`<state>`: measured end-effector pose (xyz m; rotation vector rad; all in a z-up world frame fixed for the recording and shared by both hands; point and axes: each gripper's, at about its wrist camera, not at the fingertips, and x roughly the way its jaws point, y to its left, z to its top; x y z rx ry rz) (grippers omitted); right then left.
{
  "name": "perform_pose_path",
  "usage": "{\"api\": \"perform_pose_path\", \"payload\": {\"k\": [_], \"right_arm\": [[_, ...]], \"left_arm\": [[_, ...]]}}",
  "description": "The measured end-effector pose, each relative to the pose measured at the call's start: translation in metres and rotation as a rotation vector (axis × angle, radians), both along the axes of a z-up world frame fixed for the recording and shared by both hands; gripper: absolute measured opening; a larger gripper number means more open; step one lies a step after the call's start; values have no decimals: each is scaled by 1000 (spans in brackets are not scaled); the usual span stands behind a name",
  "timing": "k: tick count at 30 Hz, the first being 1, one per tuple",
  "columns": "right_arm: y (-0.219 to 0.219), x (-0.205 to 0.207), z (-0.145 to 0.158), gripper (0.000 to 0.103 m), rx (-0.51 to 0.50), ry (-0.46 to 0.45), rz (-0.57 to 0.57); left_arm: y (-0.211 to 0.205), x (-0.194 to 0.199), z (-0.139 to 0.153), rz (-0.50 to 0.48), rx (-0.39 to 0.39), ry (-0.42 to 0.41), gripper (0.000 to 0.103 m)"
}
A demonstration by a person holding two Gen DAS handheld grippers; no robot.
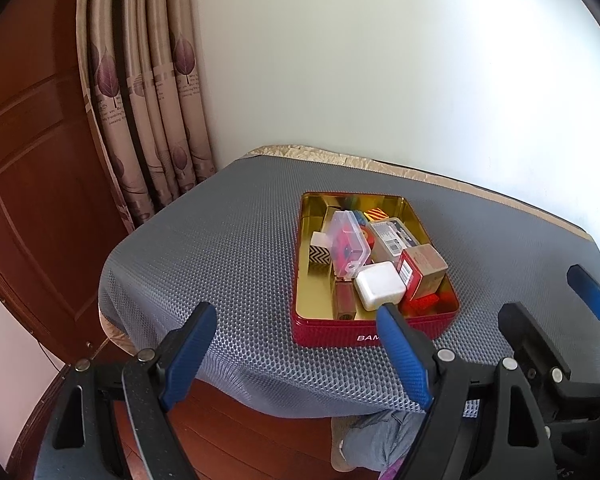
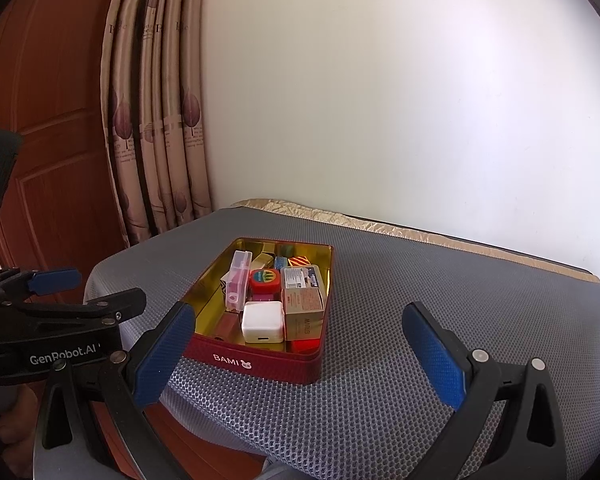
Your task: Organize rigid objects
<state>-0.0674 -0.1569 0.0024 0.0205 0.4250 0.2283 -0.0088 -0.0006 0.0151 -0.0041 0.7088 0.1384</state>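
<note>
Nearest to you, the left gripper (image 1: 296, 344) has its blue pads wide apart and nothing between them; it hovers over the near edge of the table (image 1: 228, 240). The right gripper (image 2: 304, 356) is also spread wide and empty, just beside the left one. The red BAMI tin (image 2: 260, 364) stands on the grey mat, from the left camera at about one o'clock, from the right camera at about eleven o'clock. The rigid objects all lie inside it already, and the mat around it looks bare, so I judge the sorting is nearly finished or the next step is to arrange the pile.

If you tidy further, begin with the white charger block (image 1: 379, 285) at the near side, because it lies on top and is free. Come down from above, put one pad on each flat side, and close slowly. The clear plastic case (image 1: 348, 242) leans tilted on other things; lift it straight, or it may slide. Keep the other gripper away from the tin wall, so the tin does not shift.
</note>
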Motion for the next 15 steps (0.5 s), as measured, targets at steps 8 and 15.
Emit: {"api": "perform_pose_path", "payload": {"k": [8, 15], "right_arm": [[1, 0, 0, 103, -2, 2, -1], [2, 0, 0, 103, -2, -1, 2]], "left_arm": [[-7, 4, -7, 17, 58, 25, 87], [-4, 6, -13, 47, 52, 49, 90]]}}
